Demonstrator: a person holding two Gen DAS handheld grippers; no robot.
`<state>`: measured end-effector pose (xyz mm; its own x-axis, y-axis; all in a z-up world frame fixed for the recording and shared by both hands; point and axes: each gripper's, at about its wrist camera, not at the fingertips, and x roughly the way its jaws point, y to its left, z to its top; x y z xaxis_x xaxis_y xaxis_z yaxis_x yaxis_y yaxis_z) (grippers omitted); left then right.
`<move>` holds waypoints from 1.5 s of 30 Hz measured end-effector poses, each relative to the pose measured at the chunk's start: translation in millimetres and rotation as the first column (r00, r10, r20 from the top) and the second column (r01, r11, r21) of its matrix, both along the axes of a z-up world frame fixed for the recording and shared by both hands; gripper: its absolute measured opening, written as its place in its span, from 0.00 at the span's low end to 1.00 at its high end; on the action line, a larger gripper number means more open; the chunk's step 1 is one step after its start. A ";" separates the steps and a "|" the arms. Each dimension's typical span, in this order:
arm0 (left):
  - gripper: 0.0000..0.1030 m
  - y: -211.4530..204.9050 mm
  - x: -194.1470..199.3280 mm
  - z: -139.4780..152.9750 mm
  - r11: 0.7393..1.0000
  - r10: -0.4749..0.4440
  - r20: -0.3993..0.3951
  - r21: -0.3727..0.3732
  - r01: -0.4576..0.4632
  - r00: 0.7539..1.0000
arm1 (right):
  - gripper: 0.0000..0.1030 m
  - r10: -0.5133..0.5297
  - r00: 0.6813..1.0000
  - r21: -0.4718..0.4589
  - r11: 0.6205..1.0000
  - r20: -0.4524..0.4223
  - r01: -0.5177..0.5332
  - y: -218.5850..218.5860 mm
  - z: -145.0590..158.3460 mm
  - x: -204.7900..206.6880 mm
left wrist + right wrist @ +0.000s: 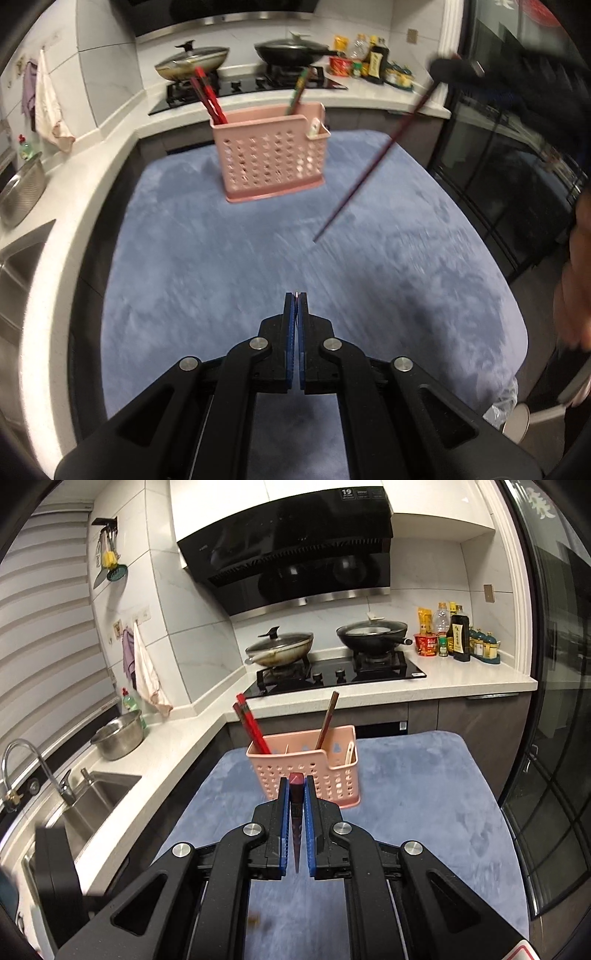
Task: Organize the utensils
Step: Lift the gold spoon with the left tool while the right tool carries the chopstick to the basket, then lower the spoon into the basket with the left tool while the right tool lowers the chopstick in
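The right gripper [296, 786] pinches a dark red chopstick [364, 173] near its thick end; the stick slants with its thin tip pointing down at the blue mat [221, 280], beside the pink basket [271, 158]. The left gripper [296, 297] hangs above the mat, jaws pressed together on nothing.
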<state>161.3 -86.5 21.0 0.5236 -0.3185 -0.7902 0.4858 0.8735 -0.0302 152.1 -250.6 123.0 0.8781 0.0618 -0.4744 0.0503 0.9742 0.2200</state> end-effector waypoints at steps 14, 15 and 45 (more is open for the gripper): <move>0.01 2.2 50.0 52.8 0.997 0.062 0.092 -0.047 -0.058 0.994 | 0.07 0.021 1.000 0.016 1.000 0.012 -0.022 3.6 10.8 20.0; 0.01 2.1 60.5 60.7 0.996 0.075 0.102 -0.050 -0.070 0.992 | 0.07 0.021 1.000 0.016 1.000 0.017 -0.021 1.6 15.2 25.0; 0.01 -47.8 260.1 87.1 0.984 0.179 0.166 -0.032 -0.176 0.970 | 0.07 -0.010 0.999 0.020 1.000 0.053 0.009 -42.4 56.4 224.6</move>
